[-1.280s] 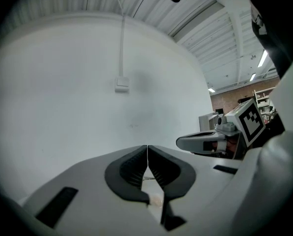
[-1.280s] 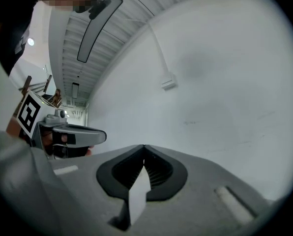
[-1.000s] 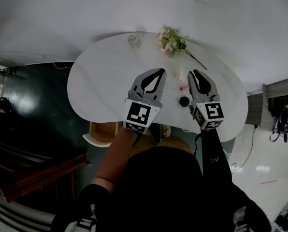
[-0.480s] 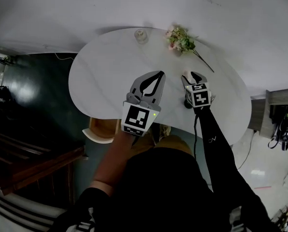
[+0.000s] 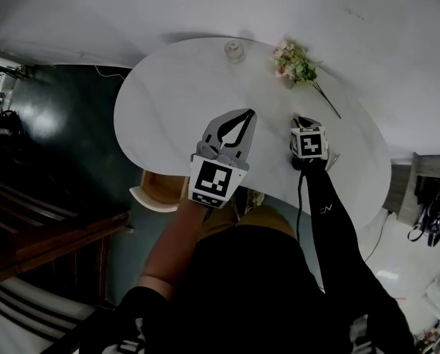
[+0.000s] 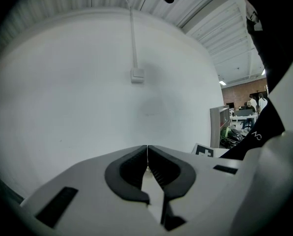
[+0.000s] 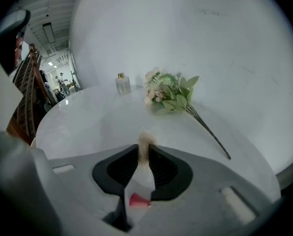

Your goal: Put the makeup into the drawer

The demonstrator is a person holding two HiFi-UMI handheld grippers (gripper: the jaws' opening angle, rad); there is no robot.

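Note:
My right gripper (image 7: 144, 150) points down at the white table (image 5: 168, 109). Its jaws have just been closing and now press on a small beige makeup piece (image 7: 144, 141) that stands up between the pads. Through the gap below the jaws a pink makeup item (image 7: 138, 200) lies on the table. In the head view the right gripper (image 5: 299, 122) sits low at the table's right part, and its marker cube hides the makeup. My left gripper (image 5: 246, 113) hovers above the table's near edge, shut and empty. In its own view the left gripper (image 6: 147, 149) faces the bare wall.
Pink flowers with green leaves (image 5: 297, 63) lie at the table's far right, also as flowers (image 7: 171, 93). A small glass bottle (image 5: 233, 49) stands at the far edge. A wooden, white-rimmed drawer-like thing (image 5: 157, 190) pokes out under the table's near edge.
The right gripper has dropped and tipped downwards onto the table where the small makeup items lay, and they are now hidden under it. The left gripper shifted only slightly.

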